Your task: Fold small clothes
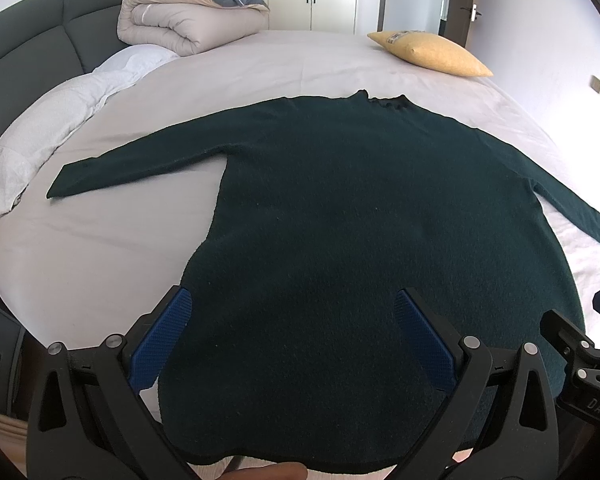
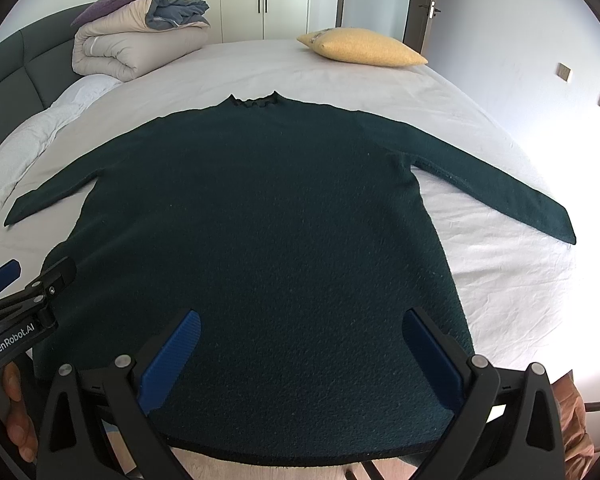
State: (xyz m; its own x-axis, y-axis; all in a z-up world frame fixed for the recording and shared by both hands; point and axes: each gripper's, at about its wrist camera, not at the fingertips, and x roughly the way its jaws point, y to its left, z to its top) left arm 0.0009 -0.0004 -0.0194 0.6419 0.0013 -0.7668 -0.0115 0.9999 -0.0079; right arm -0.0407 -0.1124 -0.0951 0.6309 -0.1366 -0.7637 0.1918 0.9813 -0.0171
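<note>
A dark green long-sleeved sweater (image 1: 360, 208) lies flat on the white bed sheet (image 1: 100, 248), collar away from me, both sleeves spread out to the sides; it also shows in the right wrist view (image 2: 260, 220). My left gripper (image 1: 294, 304) is open and empty, hovering over the hem's left part, blue pads wide apart. My right gripper (image 2: 300, 328) is open and empty over the hem's right part. Each gripper shows at the edge of the other's view: the right gripper (image 1: 588, 320) and the left gripper (image 2: 24, 280). The hem's near edge hangs over the bed edge.
A folded beige duvet (image 1: 180, 20) with a purple pillow sits at the far left by the dark green headboard (image 1: 28, 52). A white pillow (image 1: 60, 120) lies at the left. A yellow cushion (image 1: 432, 54) lies at the far right. Wardrobe doors and a door stand behind.
</note>
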